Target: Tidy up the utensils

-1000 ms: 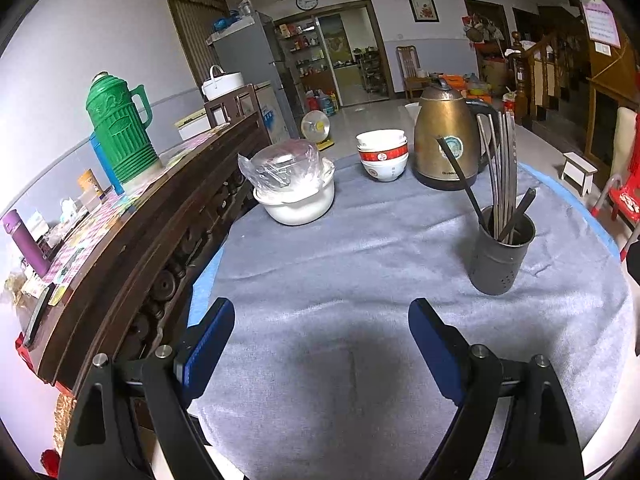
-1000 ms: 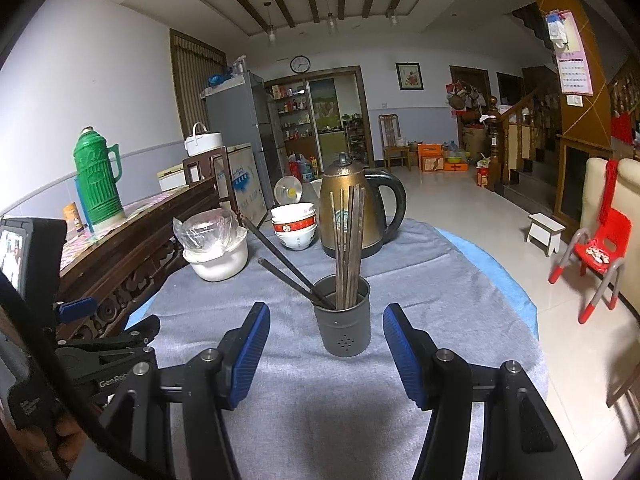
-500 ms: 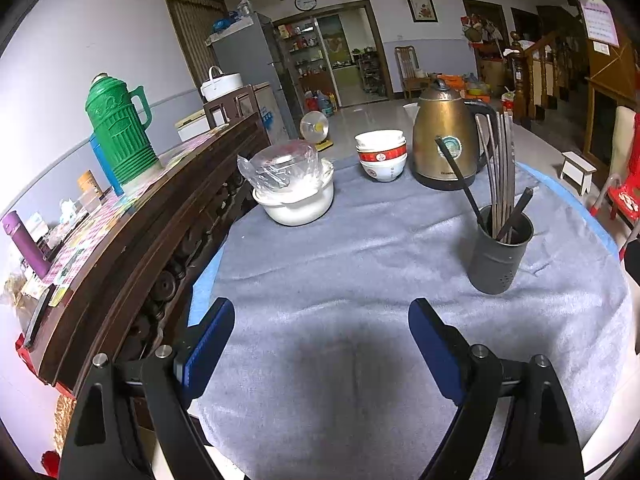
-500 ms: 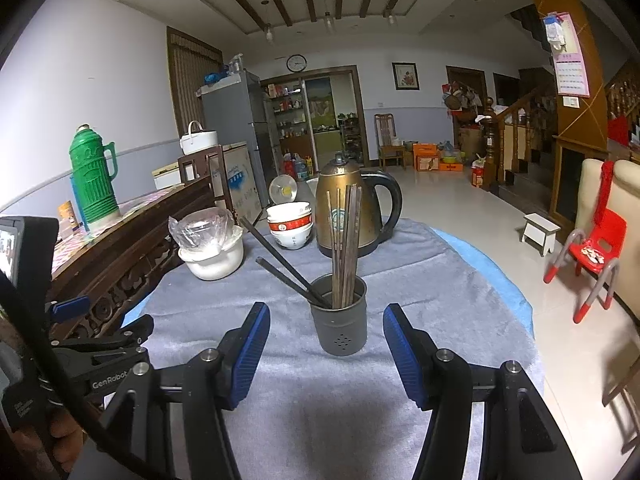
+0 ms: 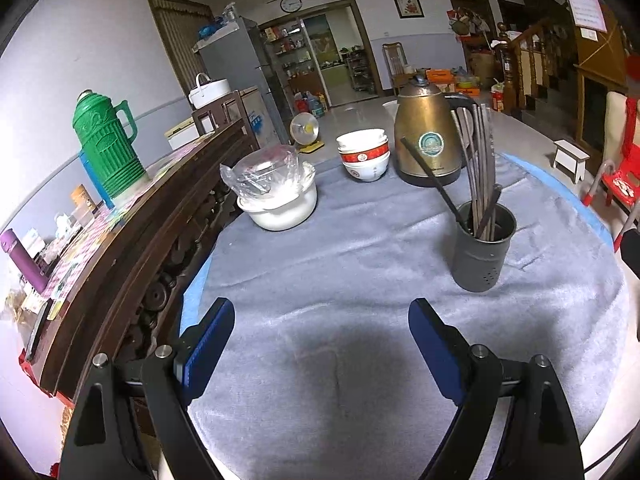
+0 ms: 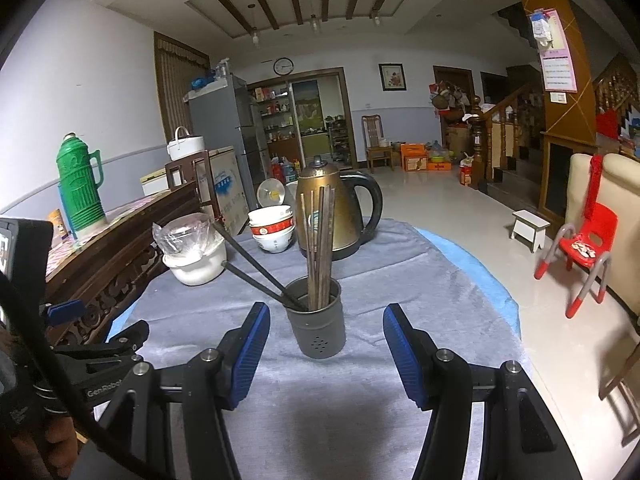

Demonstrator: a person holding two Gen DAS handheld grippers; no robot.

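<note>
A dark grey utensil holder [image 5: 482,246] stands on the grey tablecloth [image 5: 340,264], to the right in the left wrist view and centred in the right wrist view [image 6: 317,322]. Several upright brown chopsticks [image 6: 318,248] and two black utensils [image 6: 256,270] leaning left stand in it. My left gripper [image 5: 320,344] is open and empty, low over the cloth, left of the holder. My right gripper [image 6: 326,350] is open and empty, with the holder just beyond the gap between its blue pads.
A brass kettle [image 5: 428,136], stacked bowls [image 5: 363,154] and a white pot with a plastic bag [image 5: 276,194] stand at the far side. A dark wooden sideboard [image 5: 132,236] with a green thermos [image 5: 106,144] runs along the left. My left gripper shows in the right wrist view [image 6: 100,344].
Both grippers have drawn slightly back and lifted their view; the holder sits a little farther off. Nothing was grasped or released.
</note>
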